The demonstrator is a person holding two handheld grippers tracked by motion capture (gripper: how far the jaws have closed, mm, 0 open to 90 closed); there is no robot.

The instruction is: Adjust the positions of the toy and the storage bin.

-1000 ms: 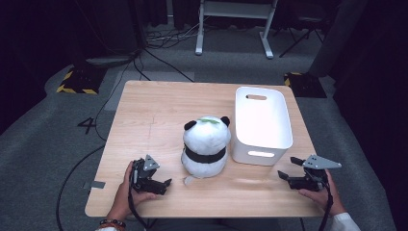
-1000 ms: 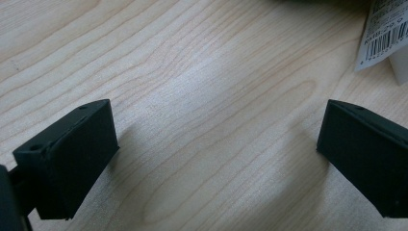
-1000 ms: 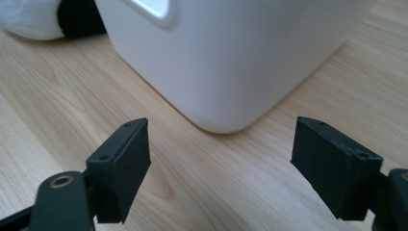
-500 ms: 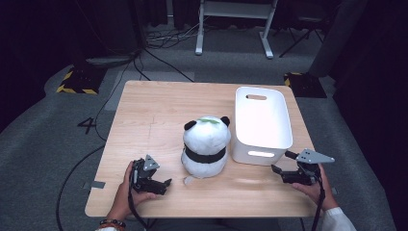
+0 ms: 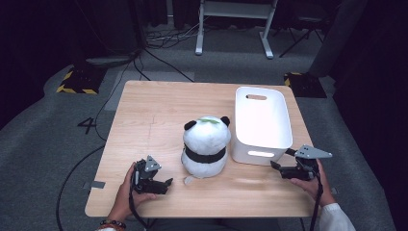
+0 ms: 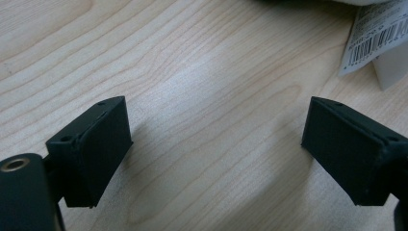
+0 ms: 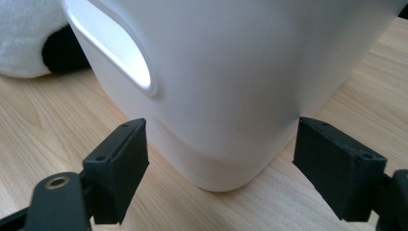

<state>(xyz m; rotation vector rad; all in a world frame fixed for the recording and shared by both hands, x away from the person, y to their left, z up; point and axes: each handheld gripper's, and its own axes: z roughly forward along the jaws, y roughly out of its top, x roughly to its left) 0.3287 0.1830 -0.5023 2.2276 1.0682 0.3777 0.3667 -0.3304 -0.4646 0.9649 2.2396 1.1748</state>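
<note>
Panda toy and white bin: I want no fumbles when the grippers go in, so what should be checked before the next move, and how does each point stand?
1. Panda toy upright on the table: ok.
2. White bin upright, nothing visible inside: ok.
3. Left gripper has nothing between its jaws, which have just been closing a little over bare wood: ok.
4. Right gripper open, jaws either side of the bin's near corner, not pressing it: ok.
5. Paper tag lies clear of the left gripper's jaws: ok.
6. Toy will fit inside the bin: cannot tell.
</note>
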